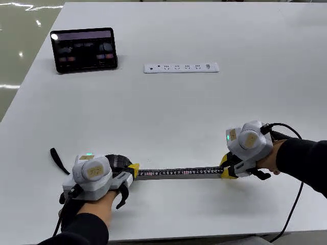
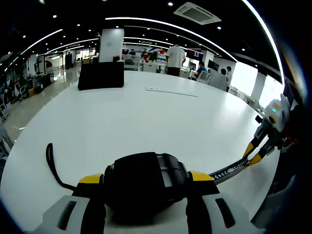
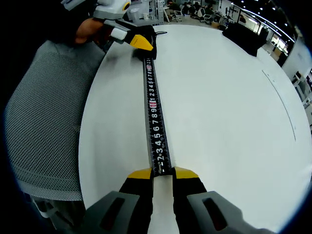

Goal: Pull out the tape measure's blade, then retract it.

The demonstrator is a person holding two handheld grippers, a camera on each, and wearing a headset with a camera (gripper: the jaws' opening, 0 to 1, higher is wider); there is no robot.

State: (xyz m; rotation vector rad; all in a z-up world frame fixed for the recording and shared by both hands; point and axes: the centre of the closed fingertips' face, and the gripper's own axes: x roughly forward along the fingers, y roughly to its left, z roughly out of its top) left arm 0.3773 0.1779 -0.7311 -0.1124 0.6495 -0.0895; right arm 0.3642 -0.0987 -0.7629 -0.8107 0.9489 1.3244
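Head view: left tongs (image 2: 145, 176) clamp the tape measure case (image 1: 118, 162), and right tongs (image 1: 225, 172) pinch the extended blade's (image 1: 179, 172) end. Next, probably ease it back.

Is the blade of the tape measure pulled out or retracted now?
Pulled out: the blade runs from the case in the left hand-held gripper to the right hand-held gripper, shut on its tip.

Tape measure (image 1: 117, 163): black case, lower left of the head view, bottom centre of the left gripper view. Black wrist strap (image 1: 57, 160) trails from its left side. Blade (image 1: 179, 172): dark, pale numerals, one red mark; drawn out straight, running rightward to lower right, printed face up.
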